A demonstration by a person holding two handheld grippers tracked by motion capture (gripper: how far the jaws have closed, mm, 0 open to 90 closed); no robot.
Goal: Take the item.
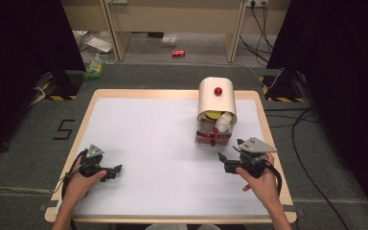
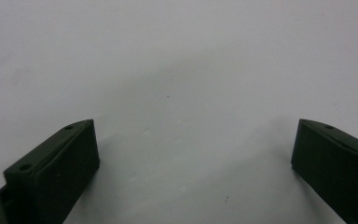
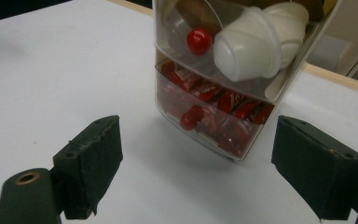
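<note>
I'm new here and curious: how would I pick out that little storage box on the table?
Look at the white-covered table, toward its far right side, just beyond the right gripper. There stands a small clear drawer cabinet with a cream rounded top. Red knobs and red packets in its lower drawer mark it out.

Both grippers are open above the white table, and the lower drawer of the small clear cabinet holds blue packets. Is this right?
Not quite: the packets in the lower drawer are red, as the right gripper view shows. The left gripper and right gripper are indeed open above the white table.
</note>
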